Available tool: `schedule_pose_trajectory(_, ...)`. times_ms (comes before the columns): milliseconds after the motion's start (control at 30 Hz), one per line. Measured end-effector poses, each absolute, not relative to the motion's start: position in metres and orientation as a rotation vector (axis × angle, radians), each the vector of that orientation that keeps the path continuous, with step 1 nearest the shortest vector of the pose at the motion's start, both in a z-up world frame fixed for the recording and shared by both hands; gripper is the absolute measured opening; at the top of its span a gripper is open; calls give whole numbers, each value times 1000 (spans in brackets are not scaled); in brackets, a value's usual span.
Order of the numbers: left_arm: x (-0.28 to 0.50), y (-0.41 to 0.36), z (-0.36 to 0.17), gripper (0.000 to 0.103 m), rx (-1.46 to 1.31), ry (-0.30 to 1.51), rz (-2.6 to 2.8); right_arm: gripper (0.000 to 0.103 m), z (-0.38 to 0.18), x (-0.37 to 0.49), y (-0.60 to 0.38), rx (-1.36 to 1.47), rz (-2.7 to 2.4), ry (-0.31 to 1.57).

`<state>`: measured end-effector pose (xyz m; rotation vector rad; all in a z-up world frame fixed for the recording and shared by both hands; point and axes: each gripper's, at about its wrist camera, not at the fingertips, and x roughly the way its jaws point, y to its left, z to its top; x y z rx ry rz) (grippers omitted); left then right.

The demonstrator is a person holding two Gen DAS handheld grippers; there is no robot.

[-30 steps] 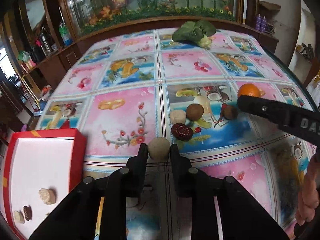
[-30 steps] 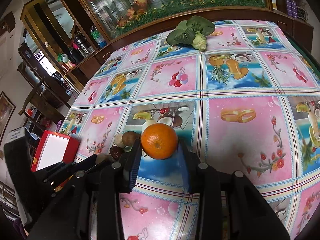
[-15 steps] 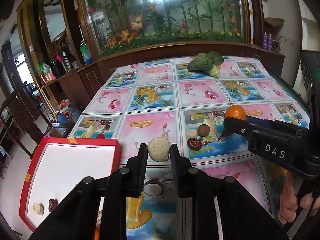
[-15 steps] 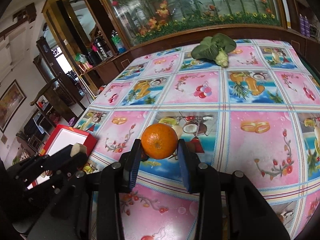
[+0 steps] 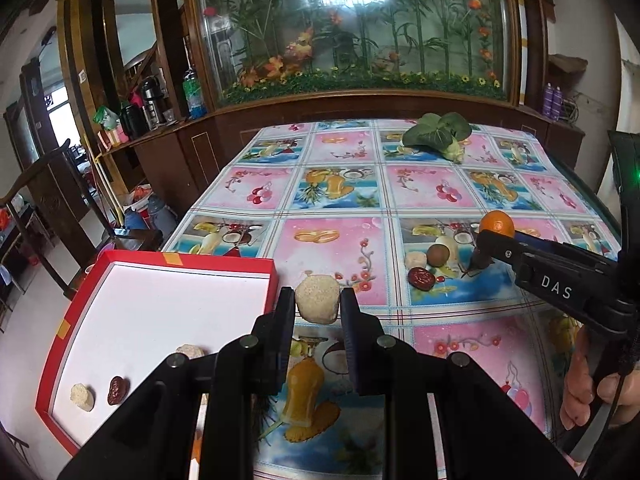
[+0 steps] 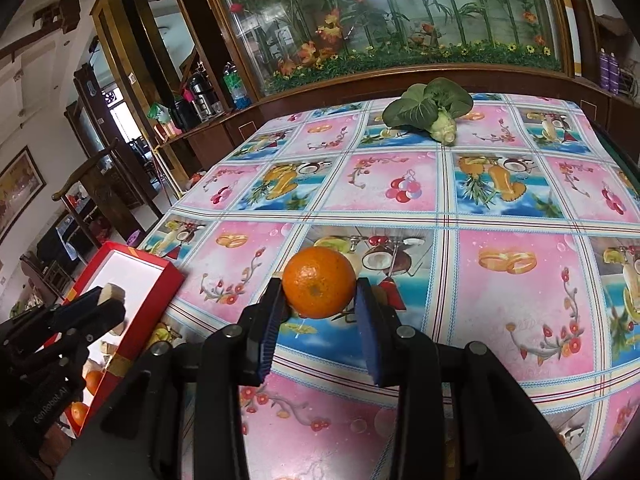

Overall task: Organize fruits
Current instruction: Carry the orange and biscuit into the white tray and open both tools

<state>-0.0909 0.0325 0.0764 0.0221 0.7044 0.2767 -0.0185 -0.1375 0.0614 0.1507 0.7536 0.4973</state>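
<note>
Fingers of both grippers grasp fruit for boxing: left (image 5: 317,300) a pale lump (image 5: 318,298), right (image 6: 320,292) an orange (image 6: 319,282), the tray (image 5: 180,258) left of both.

Both wrist views low over the tablecloth (image 5: 340,184), facing the aquarium (image 6: 384,12).

Bright daylight from the window (image 5: 60,120) at 9 o'clock; glare on the glass (image 5: 344,0) at 12; fisheye-bent, dark corners
</note>
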Motion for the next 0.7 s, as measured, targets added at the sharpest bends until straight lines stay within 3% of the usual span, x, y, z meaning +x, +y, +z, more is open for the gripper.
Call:
schedule_pose_trajectory(333, -130, 81, 98, 22, -21, 639, 334, 38, 79, -40, -98, 186, 595, 685)
schedule_pose_trajectory(700, -177, 190, 103, 22, -91, 609, 568, 38, 86, -74, 6, 181, 796, 678)
